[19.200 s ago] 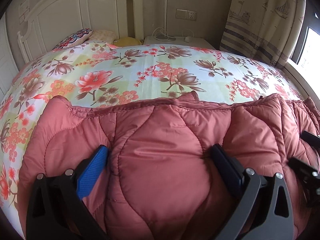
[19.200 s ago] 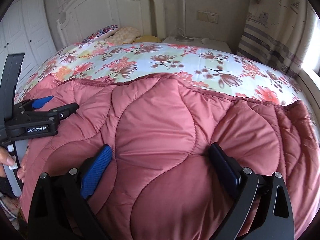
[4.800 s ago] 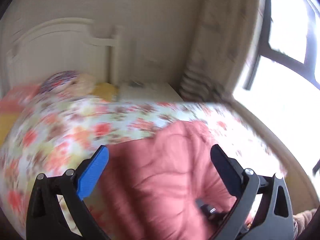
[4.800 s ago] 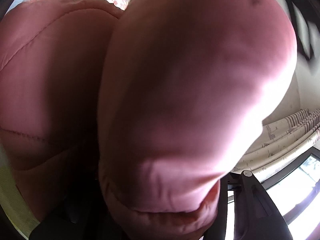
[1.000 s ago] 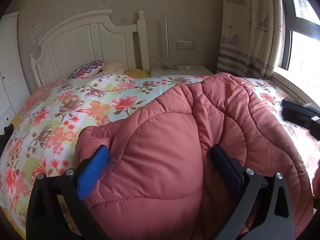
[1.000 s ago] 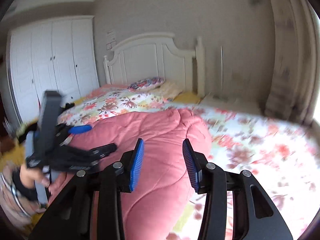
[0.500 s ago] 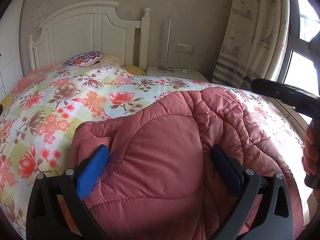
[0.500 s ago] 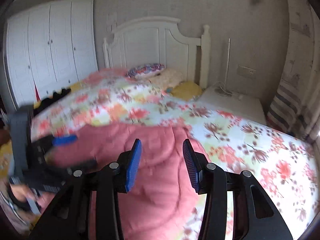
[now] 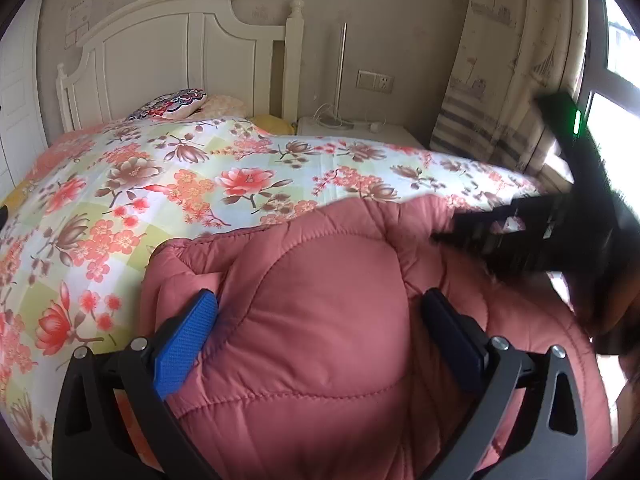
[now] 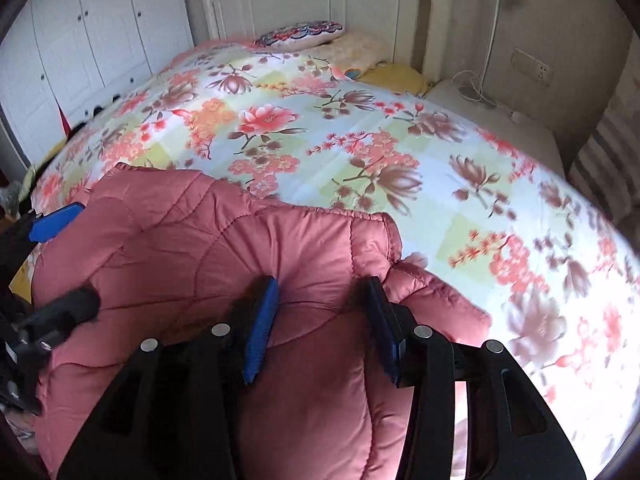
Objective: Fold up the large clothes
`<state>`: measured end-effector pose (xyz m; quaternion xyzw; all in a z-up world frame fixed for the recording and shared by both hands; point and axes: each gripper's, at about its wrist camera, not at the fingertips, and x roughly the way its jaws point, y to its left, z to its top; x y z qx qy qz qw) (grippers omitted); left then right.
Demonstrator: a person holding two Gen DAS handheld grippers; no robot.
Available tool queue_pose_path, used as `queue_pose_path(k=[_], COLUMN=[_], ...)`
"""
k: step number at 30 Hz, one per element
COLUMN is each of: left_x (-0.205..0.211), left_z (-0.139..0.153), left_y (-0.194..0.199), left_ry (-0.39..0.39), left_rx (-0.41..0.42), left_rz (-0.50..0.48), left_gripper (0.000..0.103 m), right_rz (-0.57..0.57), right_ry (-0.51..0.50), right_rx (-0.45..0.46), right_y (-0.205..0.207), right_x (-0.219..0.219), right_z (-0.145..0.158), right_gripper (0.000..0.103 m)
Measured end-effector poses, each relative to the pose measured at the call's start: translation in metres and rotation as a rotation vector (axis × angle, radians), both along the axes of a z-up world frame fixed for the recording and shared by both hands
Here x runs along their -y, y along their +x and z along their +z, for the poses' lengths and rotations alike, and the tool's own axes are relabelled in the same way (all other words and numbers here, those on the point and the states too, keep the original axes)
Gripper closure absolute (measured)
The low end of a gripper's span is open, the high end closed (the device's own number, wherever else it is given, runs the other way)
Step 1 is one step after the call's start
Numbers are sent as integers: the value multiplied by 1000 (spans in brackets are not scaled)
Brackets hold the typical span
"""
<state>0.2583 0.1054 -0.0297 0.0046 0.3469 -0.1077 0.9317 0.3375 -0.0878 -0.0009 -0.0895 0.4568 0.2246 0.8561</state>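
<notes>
A pink quilted puffer coat [image 9: 328,320] lies bundled on the near part of a bed with a floral cover [image 9: 200,176]. My left gripper [image 9: 320,320] is wide open, its fingers pressed down on either side of a bulge of the coat. My right gripper [image 10: 322,304] is partly open and presses into the coat [image 10: 200,248] near its right edge, a fold of padding between the fingers. The right gripper also shows blurred at the right of the left wrist view [image 9: 520,236]. The left gripper shows at the left edge of the right wrist view [image 10: 40,272].
A white headboard [image 9: 168,52] stands at the far end with pillows [image 9: 172,102] before it. A white nightstand [image 9: 360,130] with cables sits beside the bed. A curtain [image 9: 508,72] and window are at the right. White wardrobe doors [image 10: 88,36] stand at the left.
Both grippers have come down onto the coat. The right gripper has moved from above the bed to press on the coat's right side. The coat bundle looks flatter.
</notes>
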Motion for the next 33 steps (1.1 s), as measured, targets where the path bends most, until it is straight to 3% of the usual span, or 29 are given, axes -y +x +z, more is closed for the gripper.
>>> queue_pose_path(k=[2, 4, 8, 13, 16, 19, 22, 24, 25, 27, 28, 33], left_x=[1, 0, 1, -2, 0, -1, 0, 0, -1, 0, 1, 1], left_z=[0, -1, -2, -3, -3, -3, -3, -3, -3, -2, -4, -4], left_y=[0, 1, 3, 5, 4, 3, 3, 3, 3, 2, 2, 3], left_ry=[9, 11, 27, 10, 17, 15, 20, 19, 17, 16, 29, 33], left_rx=[-4, -10, -21, -30, -27, -22, -22, -22, -21, -22, -31, -31], left_rz=[1, 1, 4, 0, 2, 4, 4, 4, 3, 1, 0, 2], left_gripper=[2, 2, 2, 2, 2, 2, 2, 2, 2, 2, 2, 2], right_rz=[-68, -141, -116, -149, -189, -206, -136, -39, 3, 122, 146, 116], right_ry=[80, 89, 3, 68, -22, -91, 15, 12, 3, -69, -107, -70], right_rx=[48, 57, -98, -101, -65, 58, 135, 128, 99, -52, -68, -111], right_y=[7, 16, 36, 36, 35, 26, 14, 10, 11, 16, 17, 27], right_x=[15, 25, 14, 22, 17, 5, -9, -29, -38, -63, -70, -63], right_z=[17, 18, -33, -48, -35, -5, 27, 33, 29, -3, -15, -25], right_gripper=[58, 58, 57, 56, 52, 51, 51, 51, 50, 44, 42, 33])
